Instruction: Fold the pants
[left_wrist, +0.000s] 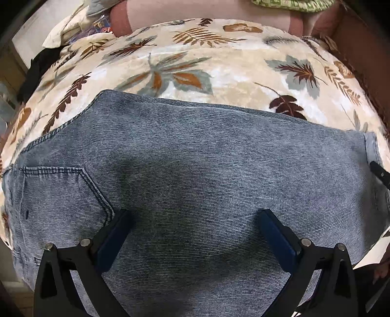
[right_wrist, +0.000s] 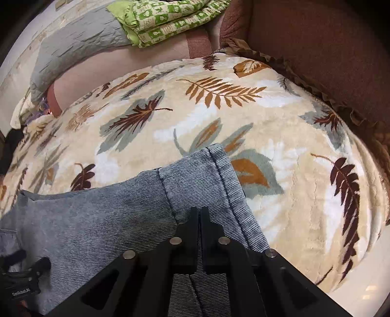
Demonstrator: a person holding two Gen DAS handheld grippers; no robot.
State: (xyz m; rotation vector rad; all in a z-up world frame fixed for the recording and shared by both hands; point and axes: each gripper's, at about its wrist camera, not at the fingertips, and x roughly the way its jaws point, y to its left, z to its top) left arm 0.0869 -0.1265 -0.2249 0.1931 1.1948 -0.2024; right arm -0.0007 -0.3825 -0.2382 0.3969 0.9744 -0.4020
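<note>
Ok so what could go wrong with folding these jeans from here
1. The right gripper is shut near the hem of the jeans, so the denim may slip out when lifted.
2. The left gripper is open over the seat, holding nothing, so a pull could drag the jeans across the soft blanket.

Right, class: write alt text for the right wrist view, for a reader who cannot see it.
The right hand-held gripper, jaws together, pinches the hemmed end of grey-blue denim pants lying on a cream blanket printed with brown and grey leaves. A folded green patterned cloth lies beyond it, with brown upholstery at the right.
</note>
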